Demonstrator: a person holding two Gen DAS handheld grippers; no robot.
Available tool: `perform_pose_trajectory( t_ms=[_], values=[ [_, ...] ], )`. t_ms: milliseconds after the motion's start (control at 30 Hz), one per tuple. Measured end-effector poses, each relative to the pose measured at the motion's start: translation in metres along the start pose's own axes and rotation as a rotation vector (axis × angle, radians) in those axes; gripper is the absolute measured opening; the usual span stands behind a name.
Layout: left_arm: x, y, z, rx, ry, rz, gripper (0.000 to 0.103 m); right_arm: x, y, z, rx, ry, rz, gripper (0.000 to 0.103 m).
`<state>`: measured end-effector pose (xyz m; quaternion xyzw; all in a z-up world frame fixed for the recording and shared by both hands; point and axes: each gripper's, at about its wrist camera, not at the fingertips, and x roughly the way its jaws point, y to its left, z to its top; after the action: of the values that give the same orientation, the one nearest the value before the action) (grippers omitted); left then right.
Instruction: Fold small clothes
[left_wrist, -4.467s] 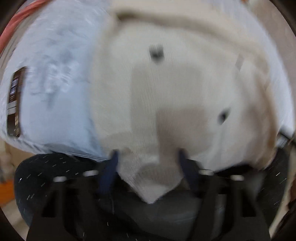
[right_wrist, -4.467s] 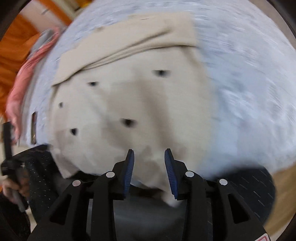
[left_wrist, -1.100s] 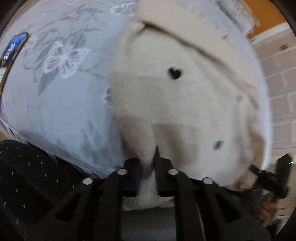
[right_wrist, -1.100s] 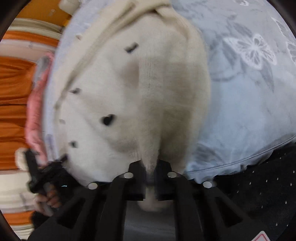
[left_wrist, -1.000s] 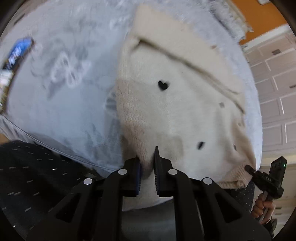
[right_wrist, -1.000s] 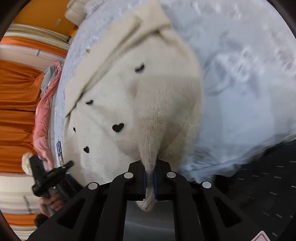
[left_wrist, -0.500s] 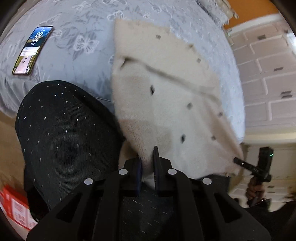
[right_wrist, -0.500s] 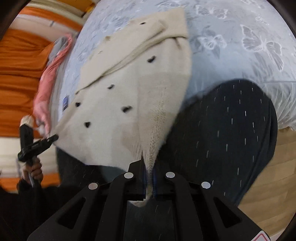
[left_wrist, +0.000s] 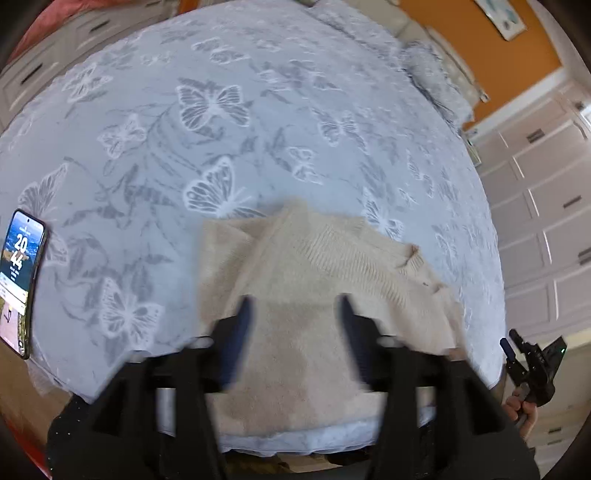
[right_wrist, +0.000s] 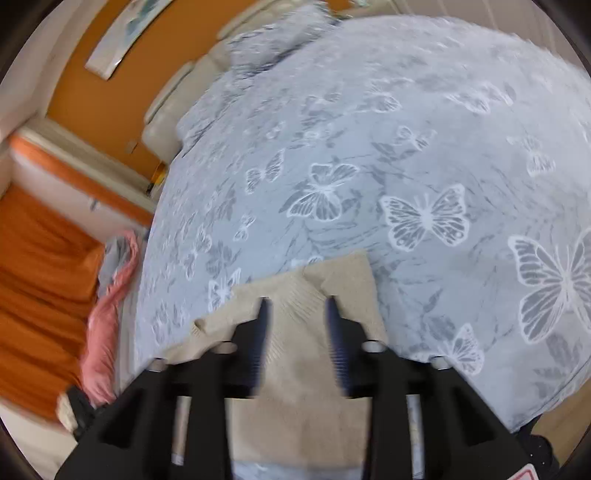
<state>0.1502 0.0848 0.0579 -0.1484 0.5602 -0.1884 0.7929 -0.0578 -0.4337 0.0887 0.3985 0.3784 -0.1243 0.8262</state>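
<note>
1. Butterfly-print grey bedspread (left_wrist: 258, 110) fills both of my views, with an orange wall (right_wrist: 110, 85) behind the bed's head end.
2. I see the cream knit sweater (left_wrist: 314, 295) lying folded on the bedspread at its near edge, ribbed hem turned up on top.
3. My left gripper (left_wrist: 293, 332) hangs over the sweater; its jaws are opening, spread wide, nothing pinched between them.
4. My right gripper (right_wrist: 297, 339) hangs over the sweater's other side; its jaws are opening too, clear of the knit.
5. I see a phone (left_wrist: 18, 280), screen lit, on the bedspread well left of the sweater.
6. Pink cloth (right_wrist: 107, 314) lies off the bedspread's far side, left of the sweater in the right view.
</note>
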Motion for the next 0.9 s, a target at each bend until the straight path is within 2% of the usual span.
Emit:
perform_pose_trajectory(
  t_ms=[33, 133, 233, 300, 367, 400, 433, 467, 500, 533, 567, 600, 667, 700, 733, 767, 800, 833, 867, 900],
  values=[
    [0.004, -0.003, -0.005, 0.025, -0.014, 0.023, 0.074, 0.001, 0.003, -0.007, -0.042, -0.006, -0.033, 0.061],
    [0.034, -0.019, -0.008, 0.113, 0.027, 0.108, 0.074, 0.025, 0.009, -0.018, -0.145, 0.048, -0.114, 0.061],
    [0.062, -0.026, -0.003, 0.136, 0.048, 0.155, 0.073, 0.053, 0.019, -0.016, -0.205, 0.099, -0.157, 0.061],
    [0.079, -0.024, -0.002, 0.128, 0.079, 0.198, 0.065, 0.074, 0.026, -0.019, -0.255, 0.129, -0.173, 0.061],
    [0.099, -0.021, -0.003, 0.132, 0.141, 0.240, 0.044, 0.102, 0.033, -0.021, -0.319, 0.205, -0.208, 0.060],
    [0.104, -0.019, -0.003, 0.134, 0.155, 0.254, 0.041, 0.114, 0.035, -0.025, -0.350, 0.247, -0.221, 0.059],
    [0.106, -0.017, -0.003, 0.137, 0.163, 0.269, 0.037, 0.124, 0.037, -0.029, -0.386, 0.295, -0.224, 0.049],
    [0.106, -0.016, -0.003, 0.137, 0.161, 0.275, 0.031, 0.131, 0.040, -0.034, -0.425, 0.342, -0.214, 0.029],
    [0.104, -0.013, -0.002, 0.131, 0.160, 0.275, 0.027, 0.136, 0.045, -0.037, -0.486, 0.379, -0.203, 0.019],
    [0.102, -0.009, 0.000, 0.124, 0.157, 0.278, 0.015, 0.133, 0.049, -0.036, -0.525, 0.383, -0.204, 0.009],
    [0.101, -0.006, 0.002, 0.113, 0.156, 0.279, 0.006, 0.127, 0.051, -0.029, -0.534, 0.374, -0.184, 0.007],
    [0.099, 0.000, 0.005, 0.093, 0.151, 0.268, 0.006, 0.111, 0.050, -0.012, -0.482, 0.321, -0.130, 0.006],
    [0.096, 0.009, 0.007, 0.059, 0.142, 0.254, 0.006, 0.081, 0.036, 0.022, -0.350, 0.182, -0.090, 0.006],
    [0.098, 0.014, 0.008, 0.035, 0.146, 0.242, 0.006, 0.071, 0.010, 0.041, -0.224, 0.109, -0.071, 0.006],
    [0.101, 0.015, 0.008, 0.023, 0.148, 0.237, 0.006, 0.075, -0.006, 0.047, -0.173, 0.110, -0.100, 0.006],
    [0.104, 0.015, 0.008, 0.021, 0.146, 0.239, 0.006, 0.088, -0.023, 0.048, -0.146, 0.150, -0.153, 0.006],
    [0.105, 0.012, 0.008, 0.027, 0.143, 0.249, 0.006, 0.107, -0.037, 0.042, -0.145, 0.232, -0.198, 0.006],
    [0.105, 0.011, 0.008, 0.033, 0.143, 0.255, 0.006, 0.117, -0.040, 0.035, -0.154, 0.286, -0.205, 0.007],
    [0.101, 0.008, 0.009, 0.036, 0.133, 0.249, 0.008, 0.121, -0.038, 0.029, -0.173, 0.306, -0.207, 0.014],
    [0.098, 0.006, 0.010, 0.038, 0.125, 0.237, 0.012, 0.117, -0.031, 0.024, -0.199, 0.285, -0.204, 0.016]
  ],
)
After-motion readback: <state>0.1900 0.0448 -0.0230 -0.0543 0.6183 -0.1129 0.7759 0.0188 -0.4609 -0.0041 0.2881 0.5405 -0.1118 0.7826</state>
